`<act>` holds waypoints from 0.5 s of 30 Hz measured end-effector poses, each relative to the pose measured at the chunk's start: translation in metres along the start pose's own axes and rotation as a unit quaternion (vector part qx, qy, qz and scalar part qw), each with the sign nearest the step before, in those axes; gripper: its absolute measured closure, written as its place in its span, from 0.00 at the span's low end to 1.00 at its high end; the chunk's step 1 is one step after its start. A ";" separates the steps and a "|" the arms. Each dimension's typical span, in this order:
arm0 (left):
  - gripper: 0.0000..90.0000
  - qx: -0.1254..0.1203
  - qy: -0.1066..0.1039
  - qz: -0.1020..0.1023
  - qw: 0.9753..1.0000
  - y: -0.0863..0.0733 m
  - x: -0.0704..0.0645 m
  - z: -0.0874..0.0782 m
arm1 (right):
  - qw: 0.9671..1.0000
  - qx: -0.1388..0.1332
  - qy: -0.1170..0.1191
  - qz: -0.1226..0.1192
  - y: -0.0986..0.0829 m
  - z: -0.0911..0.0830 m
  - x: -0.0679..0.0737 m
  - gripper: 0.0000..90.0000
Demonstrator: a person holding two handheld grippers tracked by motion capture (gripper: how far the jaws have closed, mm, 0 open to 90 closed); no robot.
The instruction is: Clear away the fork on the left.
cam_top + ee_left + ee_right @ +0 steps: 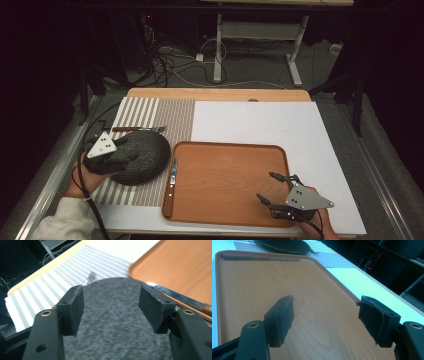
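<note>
- Here the left gripper (116, 155) hovers over the near-left part of a dark grey round mat (137, 156), its fingers (75, 308) spread wide with the mat's felt-like surface between and beneath them, not yet pinched.
- The round mat lies on the striped placemat (150, 117) at the left of the bench (260, 117), its right edge just beside the wooden tray (230, 182).
- By my reading, the step in hand is the approach to grasp the mat; the next move calls for lowering onto its rim and closing on the thin edge, probably to lift it toward the tray.
- The right gripper (270, 189) waits low over the tray's near-right corner, its fingers (282, 317) spread and holding nothing.
- A knife (171, 185) with a wooden handle rests along the tray's left rim; a second utensil (137, 129) lies on the placemat just behind the mat.
- The mat looks soft, mottled and slightly domed; the tray is smooth, grained wood with rounded corners and a raised lip; the placemat is flat with fine pale and grey stripes.
</note>
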State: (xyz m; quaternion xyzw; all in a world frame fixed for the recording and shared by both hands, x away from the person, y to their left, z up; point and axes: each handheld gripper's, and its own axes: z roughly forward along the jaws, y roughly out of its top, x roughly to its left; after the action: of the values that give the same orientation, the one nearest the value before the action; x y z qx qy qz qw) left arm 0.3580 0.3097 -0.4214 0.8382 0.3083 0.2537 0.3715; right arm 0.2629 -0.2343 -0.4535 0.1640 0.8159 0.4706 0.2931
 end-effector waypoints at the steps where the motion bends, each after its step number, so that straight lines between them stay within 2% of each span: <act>1: 0.41 0.008 0.001 -0.003 1.000 0.001 0.007 0.002 | 1.000 0.002 0.001 0.001 -0.001 0.001 0.000 0.32; 5: 0.41 0.021 0.000 -0.023 1.000 0.006 0.029 0.012 | 1.000 0.005 0.000 0.002 -0.002 0.000 -0.002 0.32; 6: 0.41 0.025 0.007 -0.023 0.999 0.008 0.032 0.014 | 1.000 0.005 -0.001 0.002 -0.002 0.000 -0.002 0.32; 9: 0.40 0.042 0.010 -0.027 0.999 0.013 0.045 0.022 | 1.000 0.008 -0.002 0.005 -0.003 0.000 -0.004 0.32; 13: 0.37 0.078 0.024 -0.028 0.996 0.018 0.062 0.034 | 1.000 0.008 -0.009 -0.005 -0.003 0.000 -0.006 0.32; 15: 0.37 0.097 0.021 -0.025 0.995 0.020 0.071 0.041 | 1.000 0.005 -0.008 -0.004 -0.002 0.000 -0.008 0.32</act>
State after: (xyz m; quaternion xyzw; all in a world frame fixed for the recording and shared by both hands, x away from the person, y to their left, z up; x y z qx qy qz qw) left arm 0.4396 0.3304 -0.4160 0.8568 0.3601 0.2312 0.2878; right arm 0.2690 -0.2396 -0.4527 0.1662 0.8161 0.4644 0.3011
